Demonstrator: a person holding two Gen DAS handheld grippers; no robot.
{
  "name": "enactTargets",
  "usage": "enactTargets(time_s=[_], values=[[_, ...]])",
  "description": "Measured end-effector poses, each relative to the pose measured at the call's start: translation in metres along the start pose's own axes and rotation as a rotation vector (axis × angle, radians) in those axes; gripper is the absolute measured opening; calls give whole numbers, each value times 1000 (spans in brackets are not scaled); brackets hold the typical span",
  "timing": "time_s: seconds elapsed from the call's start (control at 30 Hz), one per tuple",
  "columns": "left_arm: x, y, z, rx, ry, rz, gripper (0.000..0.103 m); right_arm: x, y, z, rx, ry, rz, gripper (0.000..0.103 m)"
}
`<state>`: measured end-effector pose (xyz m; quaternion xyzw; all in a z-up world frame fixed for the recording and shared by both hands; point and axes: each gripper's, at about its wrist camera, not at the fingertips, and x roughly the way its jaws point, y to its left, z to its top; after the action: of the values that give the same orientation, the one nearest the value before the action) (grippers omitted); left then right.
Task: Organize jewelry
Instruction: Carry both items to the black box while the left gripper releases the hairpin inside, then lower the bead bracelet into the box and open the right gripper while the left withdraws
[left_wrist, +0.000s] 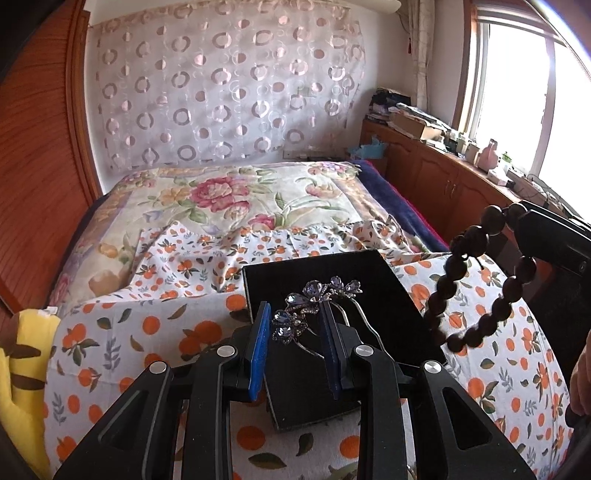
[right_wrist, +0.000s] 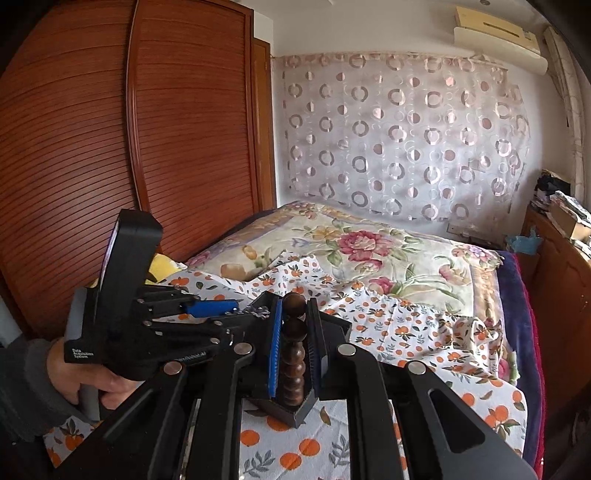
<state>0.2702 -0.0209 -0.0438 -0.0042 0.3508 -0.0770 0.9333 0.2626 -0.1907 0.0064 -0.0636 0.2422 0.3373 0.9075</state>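
A: Lower centre, left wrist view: our left hand-held gripper (left_wrist: 295, 332) clenches a jewelled hairpin (left_wrist: 314, 306) by its thin metal prongs, above the black tray (left_wrist: 388, 291) on the bed (left_wrist: 221, 195).

B: It looks light, stiff and slippery; we judge the stones fragile, so the prongs suit gripping.

A: Our right hand-held gripper (right_wrist: 295, 347) clamps the wooden bead bracelet (right_wrist: 293, 354), hard beads on a limp cord.
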Motion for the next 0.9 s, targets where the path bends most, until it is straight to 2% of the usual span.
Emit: enactTargets(time_s=[0.3, 0.43, 0.7, 0.9], values=[[7, 2, 8, -4, 5, 1, 25, 13, 1, -2, 13, 17, 24, 15], [4, 3, 9, -6, -1, -7, 30, 18, 3, -4, 11, 29, 30, 15], [-23, 5, 8, 11, -47, 2, 33, 19, 11, 2, 2, 21, 52, 15], [-45, 14, -7, 10, -53, 12, 36, 33, 17, -4, 6, 62, 68, 15]])
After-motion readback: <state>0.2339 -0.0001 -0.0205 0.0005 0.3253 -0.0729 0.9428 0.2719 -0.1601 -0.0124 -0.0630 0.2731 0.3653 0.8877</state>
